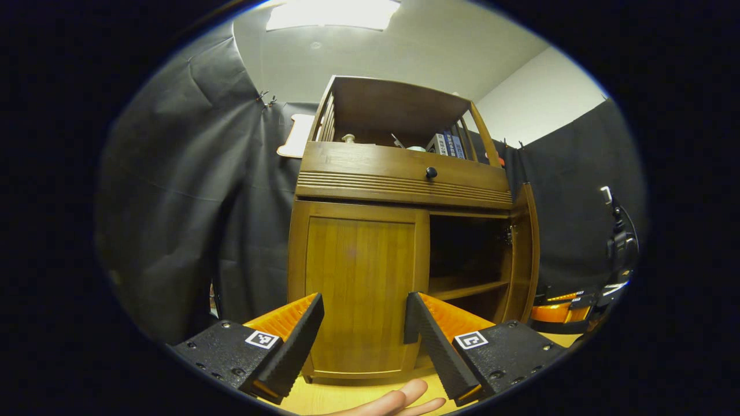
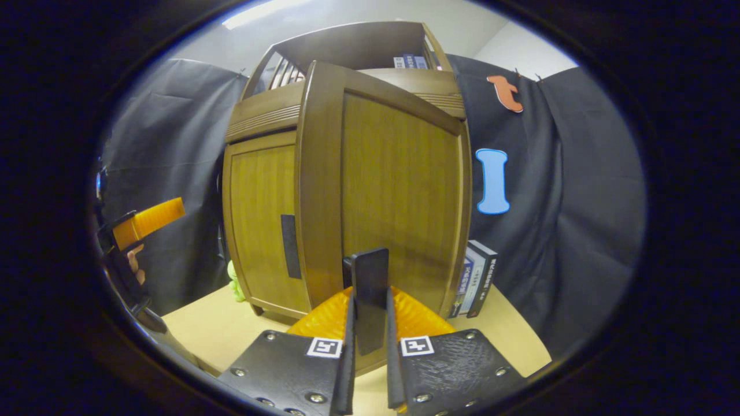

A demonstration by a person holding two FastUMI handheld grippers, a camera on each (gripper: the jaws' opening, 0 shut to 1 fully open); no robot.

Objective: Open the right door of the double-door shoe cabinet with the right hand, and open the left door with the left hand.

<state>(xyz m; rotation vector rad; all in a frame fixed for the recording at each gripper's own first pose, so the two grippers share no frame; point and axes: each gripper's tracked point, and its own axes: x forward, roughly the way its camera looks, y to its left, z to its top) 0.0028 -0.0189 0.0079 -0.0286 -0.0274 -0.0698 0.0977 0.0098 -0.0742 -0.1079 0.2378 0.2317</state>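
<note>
Right door swung open, left door closed.
The right gripper point(image 2: 369, 346) clamps the right door's point(image 2: 399, 196) handle point(image 2: 370, 289); the left gripper point(image 1: 363, 341) gapes before the shut left door point(image 1: 359, 289) of the shoe cabinet point(image 1: 399, 179).

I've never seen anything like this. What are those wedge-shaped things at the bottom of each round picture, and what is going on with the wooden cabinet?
No robot here: a person holds a two-finger gripper in each hand, and a wide-angle camera rides on each one, looking along its fingers.

In the left gripper view, the left gripper has its fingers spread open in front of the cabinet's left door, which is closed. To its right the right door is swung open, showing a shelf inside. A fingertip of the person's hand peeks in at the bottom.

In the right gripper view, the right gripper is closed on a dark handle on the open right door. The cabinet stands on a light wooden table, with books propped beside it.
</note>
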